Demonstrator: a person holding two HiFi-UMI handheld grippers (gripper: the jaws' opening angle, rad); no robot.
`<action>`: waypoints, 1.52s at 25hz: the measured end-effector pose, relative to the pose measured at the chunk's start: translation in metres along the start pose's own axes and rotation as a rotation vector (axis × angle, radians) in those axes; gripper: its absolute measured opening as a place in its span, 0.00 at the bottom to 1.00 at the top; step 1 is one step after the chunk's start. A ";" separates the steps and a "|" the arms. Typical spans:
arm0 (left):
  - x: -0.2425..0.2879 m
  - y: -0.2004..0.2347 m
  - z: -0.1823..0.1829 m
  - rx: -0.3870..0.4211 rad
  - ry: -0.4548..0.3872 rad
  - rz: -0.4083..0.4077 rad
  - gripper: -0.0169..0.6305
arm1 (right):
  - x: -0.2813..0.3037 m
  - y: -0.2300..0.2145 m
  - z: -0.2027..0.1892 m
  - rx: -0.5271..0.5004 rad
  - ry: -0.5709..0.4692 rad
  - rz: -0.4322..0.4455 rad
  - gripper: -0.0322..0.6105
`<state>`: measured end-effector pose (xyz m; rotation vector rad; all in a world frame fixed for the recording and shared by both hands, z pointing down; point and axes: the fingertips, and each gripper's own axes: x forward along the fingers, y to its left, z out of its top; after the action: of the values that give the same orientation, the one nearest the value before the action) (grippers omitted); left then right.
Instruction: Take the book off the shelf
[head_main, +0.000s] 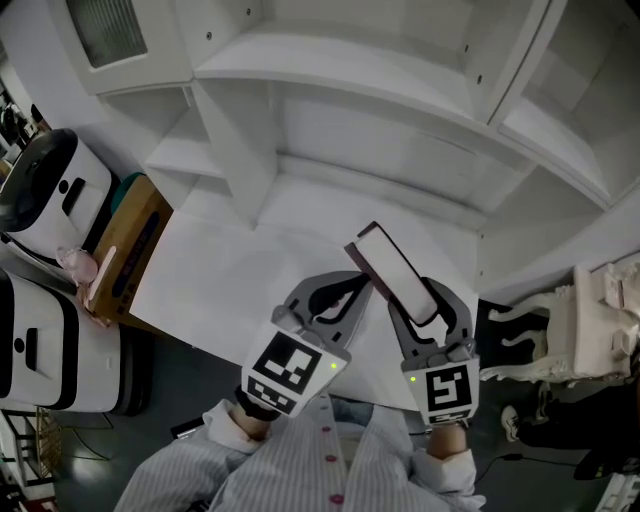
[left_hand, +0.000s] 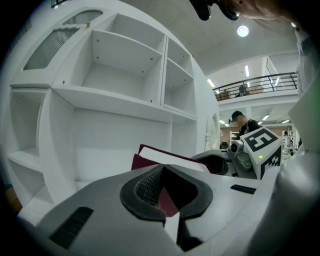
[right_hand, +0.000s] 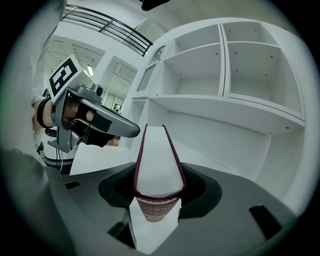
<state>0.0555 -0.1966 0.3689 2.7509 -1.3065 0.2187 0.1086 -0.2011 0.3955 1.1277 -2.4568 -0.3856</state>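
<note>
Maroon hardback book (right_hand: 157, 160): it is off the shelf and held in the air, spine end toward the person, with the white page block showing between the two covers.
where it hangs: over the flat white ledge (head_main: 230, 270), with the tall white empty shelf unit (head_main: 400, 110) at its 12 o'clock in the head view.
right gripper (right_hand: 157, 192): at the book's 5 o'clock, its jaws stand wide and pinch the book across both covers, close to the spine.
left gripper (left_hand: 165, 192): at the book's 8 o'clock, its jaws are drawn close with only a narrow gap. A corner of the maroon cover shows in that gap, but I cannot tell whether the pads press on it.
stiffness: the boards look rigid, so the book should keep its shape in a pinch and not sag like a paperback.
weight: judged moderate; gripped at one end, the long free part will tend to lever downward and twist in the pads.
surface: the cover looks smooth and may slide if the pinch is light.
best hold: squarely across both covers near the spine, as it is now. Taking one cover alone would likely let the pages fan open.
further out: a brown wooden box (head_main: 135, 250) lies at 9 o'clock and a white carved chair (head_main: 590, 330) at 3 o'clock, both well apart from the book.
</note>
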 end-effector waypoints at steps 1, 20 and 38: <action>0.002 0.001 0.000 0.002 0.001 -0.005 0.04 | 0.001 -0.002 -0.003 0.010 0.007 -0.005 0.39; 0.029 0.015 -0.011 -0.014 0.028 -0.073 0.04 | 0.014 -0.024 -0.022 0.130 0.065 -0.062 0.39; 0.028 0.023 -0.016 -0.028 0.022 -0.087 0.04 | 0.022 -0.013 -0.017 0.083 0.089 -0.051 0.39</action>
<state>0.0542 -0.2305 0.3896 2.7657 -1.1728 0.2213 0.1119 -0.2281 0.4102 1.2168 -2.3895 -0.2441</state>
